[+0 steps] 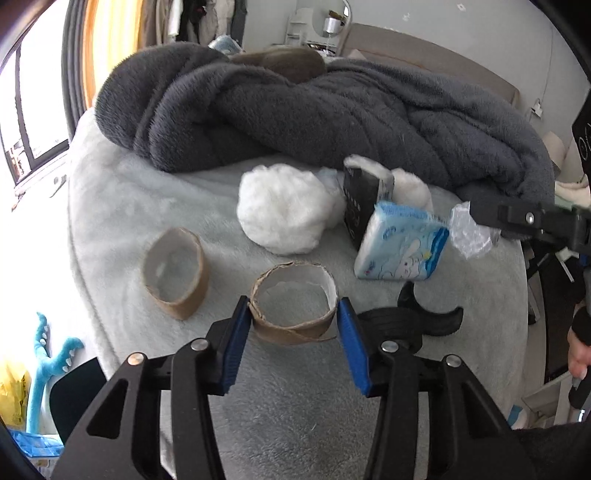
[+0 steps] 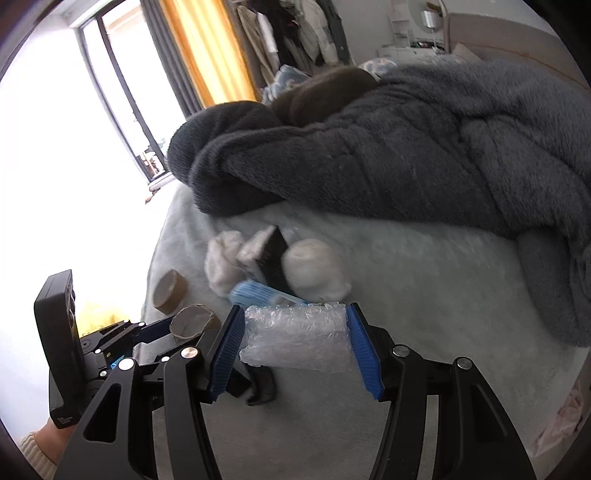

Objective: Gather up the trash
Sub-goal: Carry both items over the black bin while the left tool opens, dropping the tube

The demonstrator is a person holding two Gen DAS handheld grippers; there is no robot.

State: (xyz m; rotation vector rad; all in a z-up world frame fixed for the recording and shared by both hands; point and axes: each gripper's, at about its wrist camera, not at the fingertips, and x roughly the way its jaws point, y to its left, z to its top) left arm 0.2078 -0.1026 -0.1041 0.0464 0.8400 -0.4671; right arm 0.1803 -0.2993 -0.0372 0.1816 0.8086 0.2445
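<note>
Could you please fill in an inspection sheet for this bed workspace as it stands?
Surface: pale fleece bed cover, partly under a heaped dark grey blanket.
Job's things: torn cardboard ring; second cardboard ring; bubble wrap; white stuffing wads.
Clutter: tissue pack, black box, black clip.
Grippers: left gripper pads touch the torn ring; right gripper clamps the bubble wrap.
Cables: nothing seen.
Surroundings: window, orange curtain, hanging clothes.
</note>
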